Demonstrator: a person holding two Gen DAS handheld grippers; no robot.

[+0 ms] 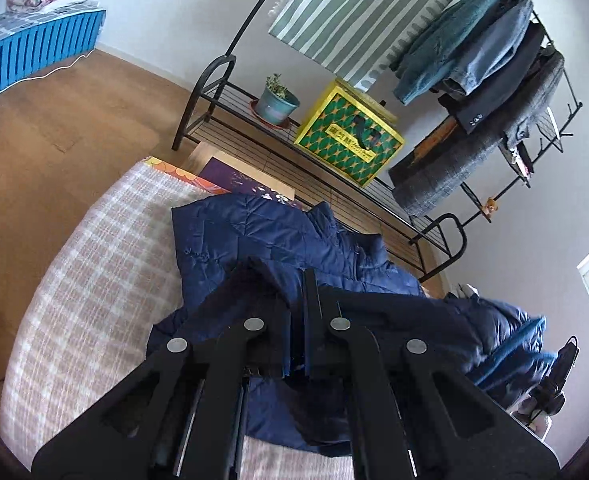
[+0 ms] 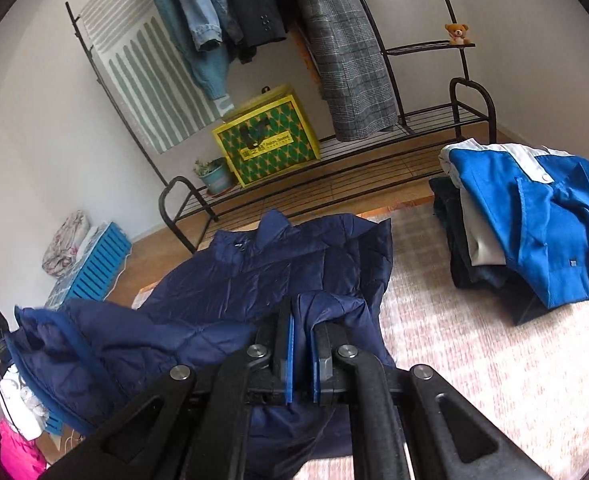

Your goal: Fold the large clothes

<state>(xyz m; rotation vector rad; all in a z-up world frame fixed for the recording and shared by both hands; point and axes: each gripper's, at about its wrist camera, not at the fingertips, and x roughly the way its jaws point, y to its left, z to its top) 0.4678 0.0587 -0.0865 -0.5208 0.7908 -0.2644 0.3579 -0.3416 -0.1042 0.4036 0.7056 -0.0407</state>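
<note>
Both grippers pinched the hem of a navy quilted puffer jacket (image 2: 278, 272), lifted over a pink-and-white checked bed (image 1: 94, 248).

The left gripper (image 1: 296, 300) and right gripper (image 2: 300, 320) had their fingers closed on fabric. Carrying both corners evenly toward the collar would probably keep the fold square. A pile of folded clothes topped by a bright blue jacket (image 2: 534, 232) lay near on the bed; a black metal clothes rack (image 2: 374, 148) stood beyond.

Both wrist views downward, jacket (image 1: 278, 236) shared
</note>
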